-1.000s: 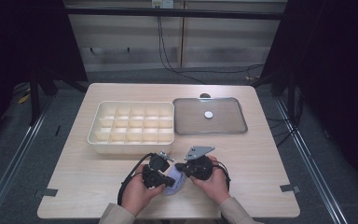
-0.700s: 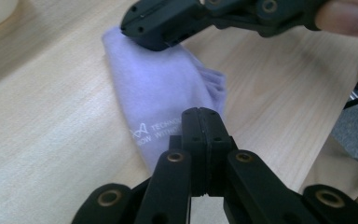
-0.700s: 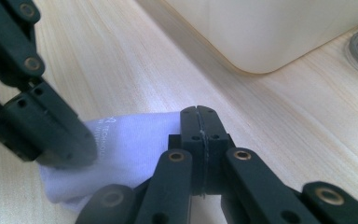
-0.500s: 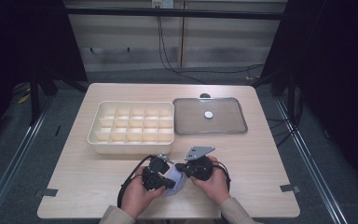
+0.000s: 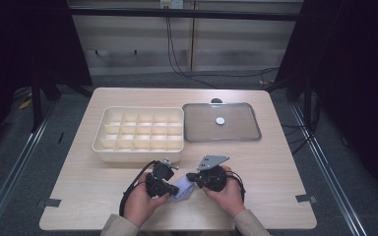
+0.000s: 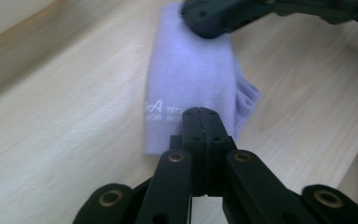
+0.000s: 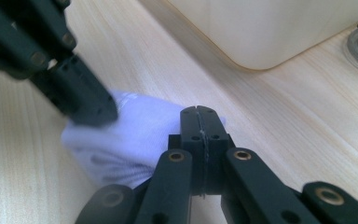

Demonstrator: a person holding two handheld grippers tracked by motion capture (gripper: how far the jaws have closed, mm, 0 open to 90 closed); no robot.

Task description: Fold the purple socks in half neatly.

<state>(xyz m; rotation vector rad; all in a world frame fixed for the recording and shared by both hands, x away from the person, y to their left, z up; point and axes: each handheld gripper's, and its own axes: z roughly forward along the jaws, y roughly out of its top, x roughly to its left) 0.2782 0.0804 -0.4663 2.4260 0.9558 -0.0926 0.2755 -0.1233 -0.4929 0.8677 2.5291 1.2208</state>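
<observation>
You had both tools down at the near edge of the counter [image 5: 285,196], working on a small pale lilac sock [image 5: 181,189] that lay flat between them. Your left hand-held gripper [image 5: 169,187] was clenched, jaws pressed together, with its tip resting on the printed end of the sock [image 6: 191,88]. Your right hand-held gripper [image 5: 191,176] was clenched too, its tip on the opposite end of the sock [image 7: 135,135]. Whether either one actually pinched fabric could not be told; the jaws looked shut on themselves.

This looked like the folding or smoothing step, the sock not yet lifted. The next move called for a real pinch on the cloth, likely by parting one pair of jaws and closing them on an edge, before carrying it anywhere.

The left gripper view gave you white lettering on the sock and a ribbed cuff edge at its right side, which the high view was too small to show. The right gripper view gave you the rounded corner of the cream box [image 7: 270,32] close behind.

Farther out, the high view alone laid out the cream compartment box [image 5: 140,135] and, just beside it, the grey lid [image 5: 221,123].
</observation>
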